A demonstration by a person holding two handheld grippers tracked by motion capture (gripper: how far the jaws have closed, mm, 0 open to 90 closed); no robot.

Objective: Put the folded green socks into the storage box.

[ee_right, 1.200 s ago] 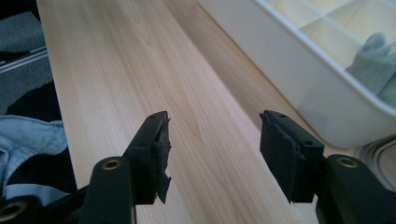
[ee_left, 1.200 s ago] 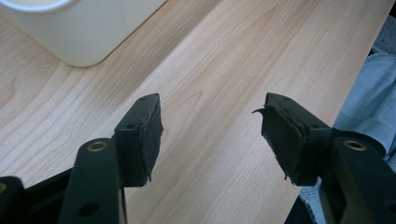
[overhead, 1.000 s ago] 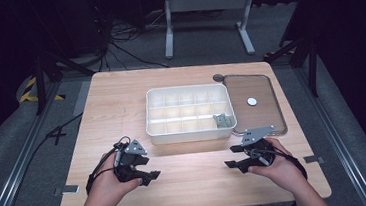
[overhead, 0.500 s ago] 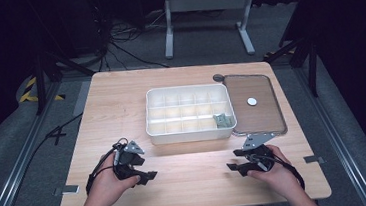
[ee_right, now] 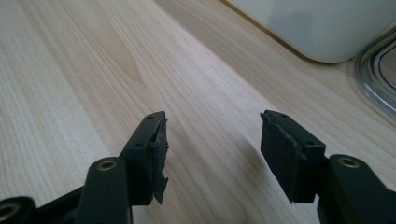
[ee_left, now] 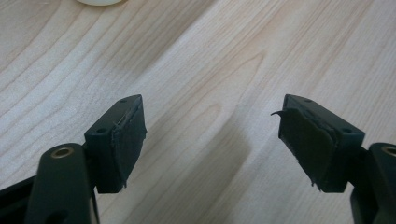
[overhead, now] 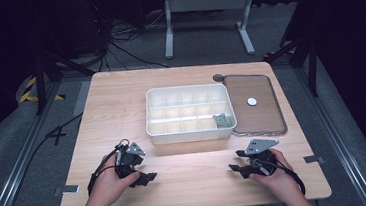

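Observation:
A white compartment box [overhead: 188, 113] stands in the middle of the wooden table [overhead: 188, 183]; a small greenish item [overhead: 223, 120] lies in its front right compartment. To its right lies a clear flat lid [overhead: 256, 104] with a small white disc [overhead: 252, 101] on it. My left gripper [overhead: 146, 177] rests on the table at the front left, open and empty [ee_left: 210, 140]. At the front right my right gripper [overhead: 233, 169] is open too, with nothing between its fingers [ee_right: 212, 154]. The box's white corner [ee_right: 322, 28] and the lid's rim [ee_right: 378, 74] lie just beyond the right gripper.
A small dark round object [overhead: 218, 78] sits at the lid's far left corner. Bare wood stretches between the two grippers and in front of the box. A metal stand [overhead: 204, 21] and cables are on the floor beyond the table.
Both hands have drawn slightly back toward the table's front edge. The jaws stay open.

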